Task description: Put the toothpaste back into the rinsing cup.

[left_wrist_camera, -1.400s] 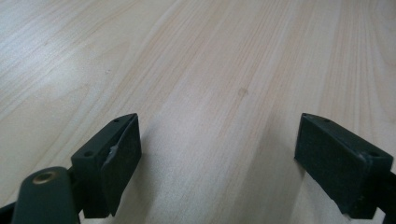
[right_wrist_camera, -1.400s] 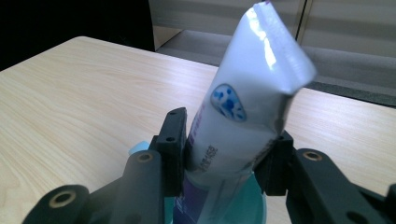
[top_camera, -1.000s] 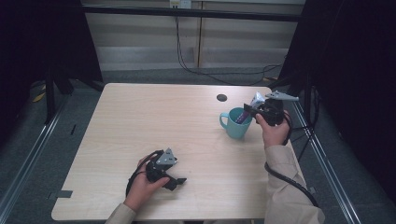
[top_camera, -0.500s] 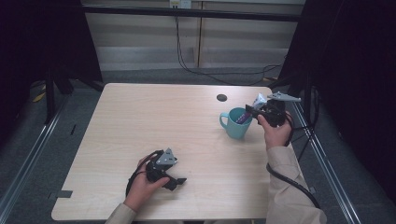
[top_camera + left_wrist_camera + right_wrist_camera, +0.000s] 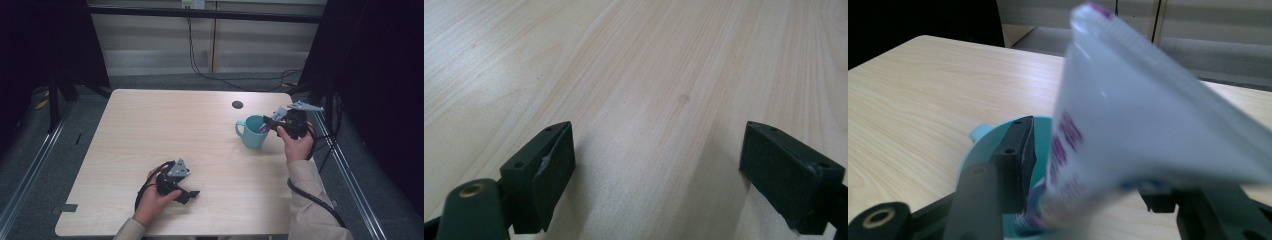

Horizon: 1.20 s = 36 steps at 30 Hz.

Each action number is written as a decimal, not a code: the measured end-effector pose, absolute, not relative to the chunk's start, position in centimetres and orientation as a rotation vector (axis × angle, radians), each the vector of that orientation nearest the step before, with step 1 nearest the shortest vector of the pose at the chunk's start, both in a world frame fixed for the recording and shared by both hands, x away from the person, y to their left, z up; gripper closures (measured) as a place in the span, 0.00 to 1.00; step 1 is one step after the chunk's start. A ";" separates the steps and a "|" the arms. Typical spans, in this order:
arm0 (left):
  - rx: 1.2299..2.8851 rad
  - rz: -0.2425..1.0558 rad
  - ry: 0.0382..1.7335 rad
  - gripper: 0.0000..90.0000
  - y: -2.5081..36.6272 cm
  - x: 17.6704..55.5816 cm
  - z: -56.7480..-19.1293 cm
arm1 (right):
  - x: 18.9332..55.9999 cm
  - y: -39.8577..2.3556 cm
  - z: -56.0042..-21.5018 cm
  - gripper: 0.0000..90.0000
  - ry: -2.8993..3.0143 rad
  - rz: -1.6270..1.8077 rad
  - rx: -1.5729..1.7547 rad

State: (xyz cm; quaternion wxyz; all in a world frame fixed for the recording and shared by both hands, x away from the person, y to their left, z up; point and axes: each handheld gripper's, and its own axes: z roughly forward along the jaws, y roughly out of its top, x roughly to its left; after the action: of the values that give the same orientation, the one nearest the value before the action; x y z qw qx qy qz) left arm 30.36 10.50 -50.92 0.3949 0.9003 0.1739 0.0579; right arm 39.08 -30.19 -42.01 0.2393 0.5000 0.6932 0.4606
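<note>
The right gripper [image 5: 274, 123], clamping a white tube [image 5: 1148, 125] over the teal mug [image 5: 252, 132], could tip it, while the left gripper [image 5: 659, 175] rests spread on the table [image 5: 165, 125].

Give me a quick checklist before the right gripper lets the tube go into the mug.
1. Tube between the right gripper jaws: ok, both jaws flank it.
2. Tube's lower end inside the mug: ok, it dips past the rim in the right gripper view.
3. Mug upright on the table: ok.
4. Mug empty below the tube: cannot tell, inside is hidden.
5. Left gripper out of the way: ok, open and low over bare table near the front edge.
</note>
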 end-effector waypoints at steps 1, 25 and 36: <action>2.282 0.146 0.442 0.16 10.5 30.4 -50.9 | 39.0 -30.3 -42.1 0.50 1.901 1.260 1.366; 2.283 0.146 0.440 0.16 10.5 30.4 -50.9 | 38.1 -30.8 -42.1 0.29 1.927 1.221 1.374; 2.283 0.146 0.441 0.16 10.5 30.4 -50.9 | 37.3 -31.3 -42.3 0.21 1.965 1.194 1.382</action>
State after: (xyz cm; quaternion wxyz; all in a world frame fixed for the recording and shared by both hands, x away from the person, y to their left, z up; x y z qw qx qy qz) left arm 30.36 10.50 -50.92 0.3950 0.9003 0.1737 0.0575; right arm 37.29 -31.32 -42.33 0.2273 0.5017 0.7134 0.4332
